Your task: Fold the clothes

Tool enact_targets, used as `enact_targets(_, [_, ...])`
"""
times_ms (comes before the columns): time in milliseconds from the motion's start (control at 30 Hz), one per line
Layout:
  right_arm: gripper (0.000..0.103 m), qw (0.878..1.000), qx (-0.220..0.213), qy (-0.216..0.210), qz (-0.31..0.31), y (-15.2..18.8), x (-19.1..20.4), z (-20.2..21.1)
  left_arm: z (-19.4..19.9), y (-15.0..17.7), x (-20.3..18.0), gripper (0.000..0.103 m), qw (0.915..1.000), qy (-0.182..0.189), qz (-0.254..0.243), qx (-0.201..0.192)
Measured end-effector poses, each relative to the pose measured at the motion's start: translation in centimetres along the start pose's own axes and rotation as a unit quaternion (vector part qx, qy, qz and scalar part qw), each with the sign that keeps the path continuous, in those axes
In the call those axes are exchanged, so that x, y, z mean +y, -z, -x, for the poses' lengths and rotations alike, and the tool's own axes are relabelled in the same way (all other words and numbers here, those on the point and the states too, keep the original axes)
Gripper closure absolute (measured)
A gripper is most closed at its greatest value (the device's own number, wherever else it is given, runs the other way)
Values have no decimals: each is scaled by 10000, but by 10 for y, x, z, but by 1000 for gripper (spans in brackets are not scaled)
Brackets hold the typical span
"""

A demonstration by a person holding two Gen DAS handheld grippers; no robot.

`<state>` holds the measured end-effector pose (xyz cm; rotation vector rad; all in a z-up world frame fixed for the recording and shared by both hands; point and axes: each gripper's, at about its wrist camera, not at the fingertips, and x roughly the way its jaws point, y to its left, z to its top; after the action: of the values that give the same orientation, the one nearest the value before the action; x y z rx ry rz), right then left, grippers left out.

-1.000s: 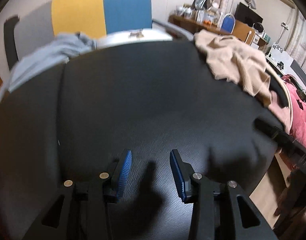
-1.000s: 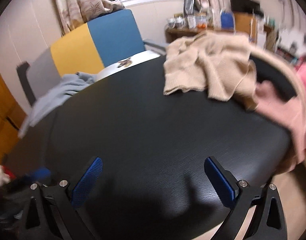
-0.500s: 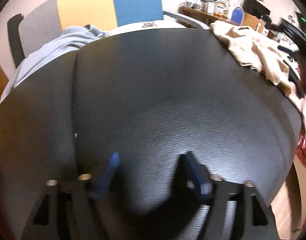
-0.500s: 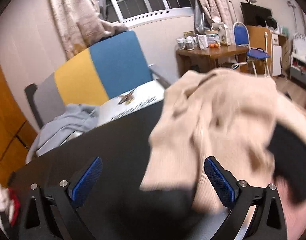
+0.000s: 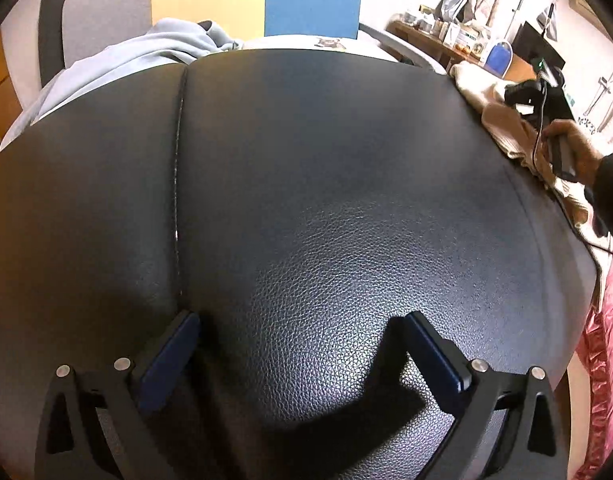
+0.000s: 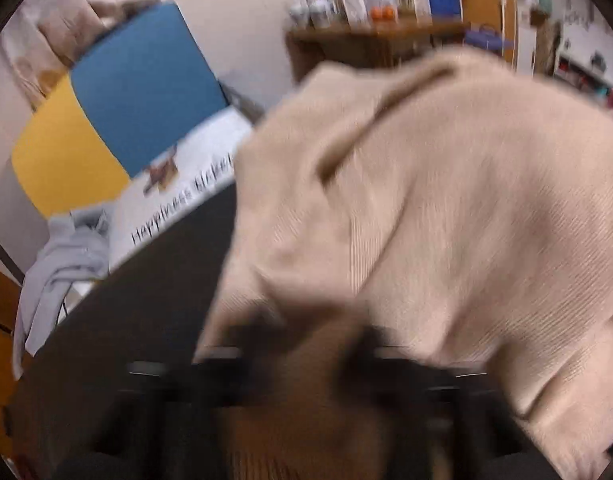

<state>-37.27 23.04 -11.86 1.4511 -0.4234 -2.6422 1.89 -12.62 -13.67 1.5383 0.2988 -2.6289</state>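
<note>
Presently, your left gripper point(image 5: 294, 344) hovers released over the bare black worktop point(image 5: 326, 184), apparently reserving folding space, while your right gripper, too blurred to tell its state, is buried in the beige sweater point(image 6: 446, 208) at the worktop's far right edge.

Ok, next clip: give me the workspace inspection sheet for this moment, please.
Surface: black leather-like top, one stitched seam.
Job's things: beige sweater heaped at right edge; grey garment draped over far-left edge.
Clutter: nothing seen.
Grippers: left gripper open, low over bare surface; right gripper at the sweater, blurred, state unclear.
Cables: black cable trailing by the right hand.
Surroundings: yellow-blue chair, cluttered wooden desk.
</note>
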Motion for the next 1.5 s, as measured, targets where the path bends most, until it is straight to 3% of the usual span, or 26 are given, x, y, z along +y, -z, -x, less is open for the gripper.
enact_targets(67, [90, 9996, -7, -280, -7, 7, 3, 5, 1, 0, 0, 1, 10000, -7, -61, 75])
enact_targets(133, [93, 9965, 51, -832, -49, 19, 9, 16, 7, -2, 4, 11, 9999, -40, -17, 148])
enact_targets(200, [93, 9888, 132, -1484, 49, 34, 22, 30, 13, -10, 5, 32, 9998, -86, -67, 153])
enact_targets(300, [93, 9789, 247, -2011, 271, 85, 34, 60, 20, -31, 2, 34, 9994, 284, -30, 185])
enact_targets(400, [86, 9669, 362, -2478, 501, 140, 46, 92, 27, -60, -13, 34, 9979, 639, -66, 87])
enact_targets(467, [66, 9611, 327, -2690, 535, 171, 41, 113, 34, -81, -33, 34, 9960, 822, -340, -66])
enact_targets(500, [45, 9626, 245, -2646, 527, 186, 35, 126, 38, -92, -50, 34, 9942, 873, -601, -167])
enact_targets(533, [30, 9651, 160, -2561, 526, 198, 29, 137, 42, -103, -67, 34, 9916, 924, -862, -267])
enact_targets(633, [26, 9696, 32, -2406, 447, 227, 8, 162, 38, -137, -131, 34, 9804, 993, -1646, -427])
enact_targets(700, [23, 9761, 30, -2115, 495, 241, -5, 171, 46, -135, -153, 34, 9731, 1020, -2016, -459])
enact_targets(767, [23, 9809, 24, -1878, 513, 248, -17, 179, 47, -133, -186, 34, 9680, 1117, -2224, -324])
enact_targets(900, [15, 9811, 12, -1884, 443, 249, -38, 188, 3, -166, -263, 34, 9620, 1177, -2464, -32])
enact_targets(1067, [14, 9776, -202, -2061, 373, 243, -29, 182, -33, -195, -321, 34, 9558, 558, -2885, -109])
enact_targets(1233, [11, 9753, -230, -2193, 159, 242, -44, 173, -80, -209, -345, 35, 9482, -376, -3153, 73])
enact_targets(1300, [10, 9758, -230, -2173, 56, 240, -53, 168, -103, -209, -349, 51, 9426, -786, -3235, 245])
enact_targets(1333, [10, 9765, -274, -2139, 19, 239, -57, 166, -111, -209, -345, 57, 9456, -756, -3141, 377])
enact_targets(1400, [10, 9783, -408, -2032, 14, 235, -64, 167, -125, -211, -334, 90, 9550, -430, -2853, 683])
enact_targets(1500, [8, 9809, -579, -1856, 102, 225, -70, 168, -129, -215, -324, 93, 9640, -6, -2567, 698])
